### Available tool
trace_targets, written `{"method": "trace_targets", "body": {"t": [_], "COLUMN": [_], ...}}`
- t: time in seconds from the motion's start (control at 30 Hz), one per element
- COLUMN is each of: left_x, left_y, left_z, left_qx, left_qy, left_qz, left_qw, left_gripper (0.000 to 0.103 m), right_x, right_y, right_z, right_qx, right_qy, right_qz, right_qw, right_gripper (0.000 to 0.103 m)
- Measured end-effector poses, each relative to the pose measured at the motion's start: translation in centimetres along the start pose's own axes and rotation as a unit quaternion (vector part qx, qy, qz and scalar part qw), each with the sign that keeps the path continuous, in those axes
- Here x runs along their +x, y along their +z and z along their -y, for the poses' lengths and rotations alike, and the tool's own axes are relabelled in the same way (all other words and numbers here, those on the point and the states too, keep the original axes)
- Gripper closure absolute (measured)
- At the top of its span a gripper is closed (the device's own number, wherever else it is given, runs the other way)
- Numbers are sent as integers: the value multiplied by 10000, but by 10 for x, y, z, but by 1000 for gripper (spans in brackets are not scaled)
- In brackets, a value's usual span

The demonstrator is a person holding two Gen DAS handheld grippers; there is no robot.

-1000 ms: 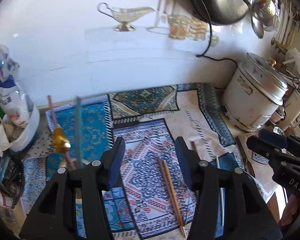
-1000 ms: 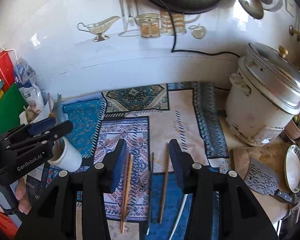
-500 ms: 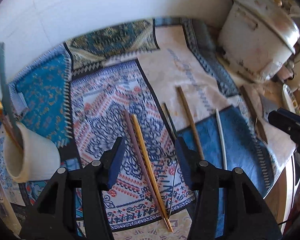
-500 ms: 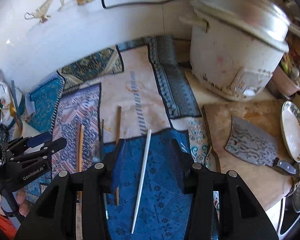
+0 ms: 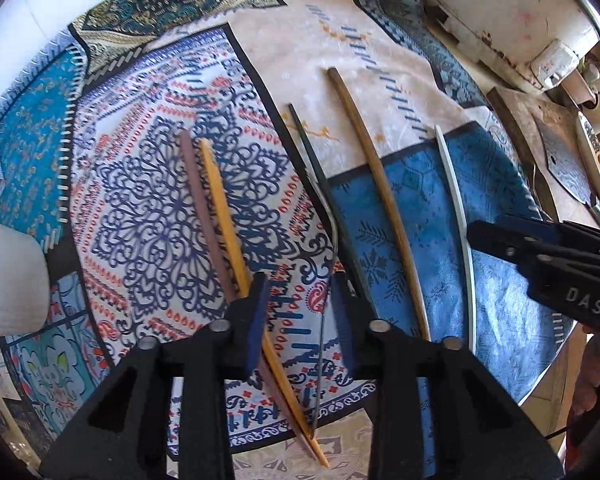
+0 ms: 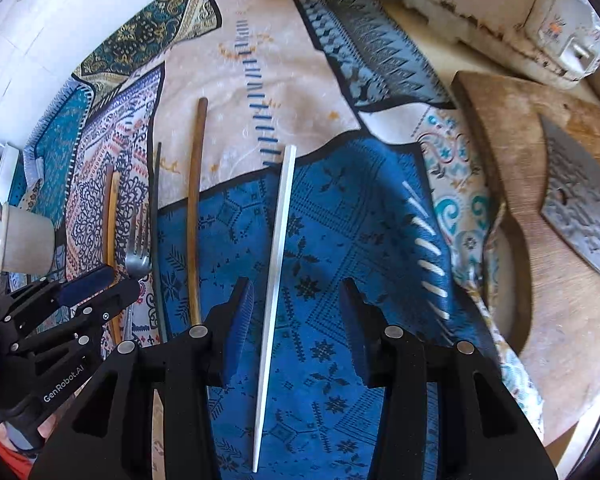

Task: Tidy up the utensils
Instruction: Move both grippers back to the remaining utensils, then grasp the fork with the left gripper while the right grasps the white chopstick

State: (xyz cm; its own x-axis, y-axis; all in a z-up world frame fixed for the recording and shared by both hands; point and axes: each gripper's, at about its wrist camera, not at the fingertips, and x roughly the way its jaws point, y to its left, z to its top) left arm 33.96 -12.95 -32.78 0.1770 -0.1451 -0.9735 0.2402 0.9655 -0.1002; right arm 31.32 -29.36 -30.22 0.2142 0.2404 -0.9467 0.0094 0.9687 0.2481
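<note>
Both grippers hover spread and holding nothing over chopsticks laid out on a patterned cloth (image 5: 148, 184) covering the desk. The left gripper (image 5: 300, 320) straddles a fork (image 5: 325, 320) beside a yellow chopstick (image 5: 228, 220), while the right gripper (image 6: 296, 320) brackets a white chopstick (image 6: 276, 264). A white cup (image 6: 22, 238) stands at the cloth's left edge.
</note>
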Motion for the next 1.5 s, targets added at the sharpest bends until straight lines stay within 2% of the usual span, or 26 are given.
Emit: {"method": "trace_targets", "body": {"t": [0.07, 0.13, 0.17, 0.4, 0.47, 0.57, 0.7, 1.0, 1.27, 1.5], "left_x": [0, 0, 1, 9, 11, 14, 13, -33, -81, -125], "left_y": [0, 2, 4, 24, 30, 41, 46, 32, 21, 19], "left_z": [1, 3, 3, 9, 8, 1, -15, -31, -37, -48], "left_qx": [-10, 10, 10, 34, 21, -78, -415, -488, -503, -506], "left_qy": [-28, -30, -32, -89, -131, -224, -524, -393, -308, -219], "left_qz": [28, 38, 39, -43, -59, -103, -223, 353, 965, 1570], "left_qw": [10000, 10000, 10000, 9999, 9999, 9997, 9975, 9974, 9936, 9861], "left_gripper": [78, 80, 82, 85, 90, 102, 103, 103, 103, 103], "right_x": [2, 1, 3, 9, 11, 14, 15, -10, -47, -85], "right_y": [0, 1, 3, 13, 18, 26, 31, 31, 34, 29], "right_z": [-3, -9, -11, -21, -21, -15, -9, -12, -30, -48], "right_qx": [-77, -236, -275, -465, -449, -285, -35, -75, -116, -225], "right_qy": [-52, -127, -106, -118, -110, 95, 178, 184, 168, 173], "right_qz": [35, 82, 50, 110, 116, 85, 36, 371, 984, 1573], "right_qw": [10000, 9996, 9996, 9988, 9989, 9995, 9998, 9991, 9949, 9871], "right_gripper": [65, 79, 81, 86, 95, 97, 97, 97, 98, 102]}}
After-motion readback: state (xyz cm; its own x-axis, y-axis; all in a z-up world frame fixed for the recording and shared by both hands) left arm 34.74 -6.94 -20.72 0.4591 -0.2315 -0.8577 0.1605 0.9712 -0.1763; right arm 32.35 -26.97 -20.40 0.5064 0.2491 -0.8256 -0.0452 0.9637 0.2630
